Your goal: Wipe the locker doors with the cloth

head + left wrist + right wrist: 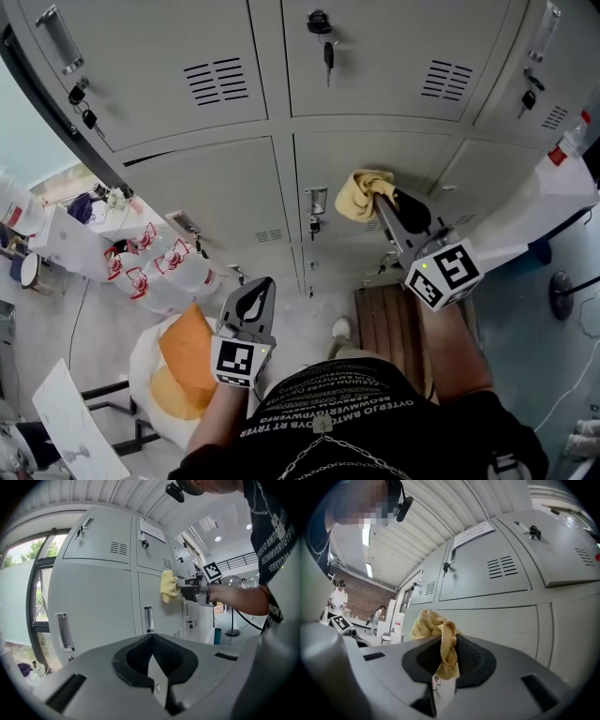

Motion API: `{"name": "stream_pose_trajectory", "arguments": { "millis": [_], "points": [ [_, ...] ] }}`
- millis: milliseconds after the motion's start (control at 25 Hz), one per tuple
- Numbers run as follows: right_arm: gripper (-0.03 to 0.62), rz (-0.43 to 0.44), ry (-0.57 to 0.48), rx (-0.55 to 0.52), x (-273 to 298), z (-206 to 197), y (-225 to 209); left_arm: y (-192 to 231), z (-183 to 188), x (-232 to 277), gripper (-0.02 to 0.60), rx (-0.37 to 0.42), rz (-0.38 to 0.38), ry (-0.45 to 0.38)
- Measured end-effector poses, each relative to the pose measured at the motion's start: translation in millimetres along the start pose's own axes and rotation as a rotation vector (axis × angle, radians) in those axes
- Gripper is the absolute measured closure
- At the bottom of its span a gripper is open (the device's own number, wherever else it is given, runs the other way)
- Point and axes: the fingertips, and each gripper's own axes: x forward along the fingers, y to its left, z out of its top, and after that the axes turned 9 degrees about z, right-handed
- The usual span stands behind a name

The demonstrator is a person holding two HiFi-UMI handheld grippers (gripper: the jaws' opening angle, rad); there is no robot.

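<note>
Right hand-held gripper [382,198] pinches cloth [361,195] at locker door [375,155] beside handle [317,201]; left hand-held gripper [251,295] clenched empty.

White capital lettering runs in several lines across the black shirt [352,412]. On my feed it sits upside down, and I can't read a single word with confidence. A paper notice [473,533] on an upper locker door [506,581] carries print too small to read. The near marker cube [234,361] and the far marker cube [443,272] show only black-and-white square patterns.
</note>
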Motion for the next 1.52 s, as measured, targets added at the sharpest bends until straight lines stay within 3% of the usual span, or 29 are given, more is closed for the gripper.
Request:
{"name": "stream_pose_trajectory", "arguments": {
  "millis": [240,720,1520],
  "points": [
    [0.539,0.083,0.001,-0.003,43,-2,32,13,-7,-22,0.577,-0.014,0.033,0.019],
    [0.539,0.028,0.071,-0.08,88,-13,20,20,-14,-29,0.577,-0.01,0.049,0.036],
    [0.533,-0.187,0.099,-0.046,-8,-23,-75,-13,1,24,0.577,0.006,-0.076,0.001]
  ]
}}
